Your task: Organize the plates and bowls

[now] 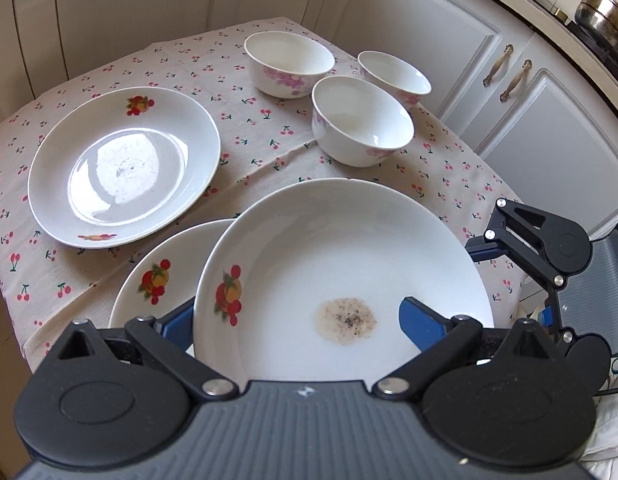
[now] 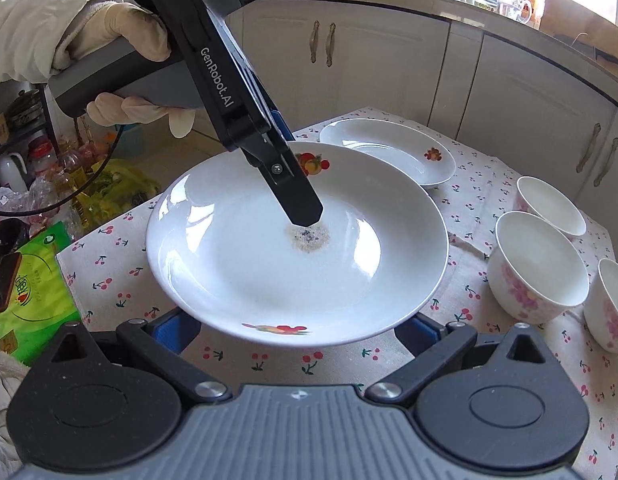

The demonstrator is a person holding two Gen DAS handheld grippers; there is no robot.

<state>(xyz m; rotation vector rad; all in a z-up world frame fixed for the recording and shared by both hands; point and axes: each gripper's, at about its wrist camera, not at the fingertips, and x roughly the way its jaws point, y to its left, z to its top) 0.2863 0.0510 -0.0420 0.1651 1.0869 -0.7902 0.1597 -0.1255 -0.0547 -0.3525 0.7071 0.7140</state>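
1. my left gripper (image 1: 297, 320) is clamped on the rim of a white plate (image 1: 341, 264) marked with a fruit print, one finger above the rim and one below.
2. this held plate is lifted and tilted, and a small patch of speckled brown residue (image 1: 346, 321) sits near its middle.
3. in the right wrist view the same plate (image 2: 249, 272) hangs above the cherry-print cloth on the surface (image 2: 521, 360), and the upper finger of my left gripper (image 2: 297, 200) reaches down to the residue.
4. my gloved left hand (image 2: 121, 40) grips the grey handle of that tool.
5. a second fruit-print plate (image 1: 149, 284) lies partly under the held one, near the front edge of the surface.
6. a third plate (image 1: 125, 164) lies flat toward the left edge of the surface, apart from the other two.
7. three white bowls with pink flowers stand upright close together toward the far right corner: one nearest (image 1: 363, 120), one behind it to the left (image 1: 289, 62), one behind it to the right (image 1: 395, 76).
8. my right gripper (image 2: 297, 330) is spread wide, its blue pads on either side of the held plate's near rim and under it, gripping nothing.
9. a steel pot (image 1: 601, 12) sits on the stove at the far right.
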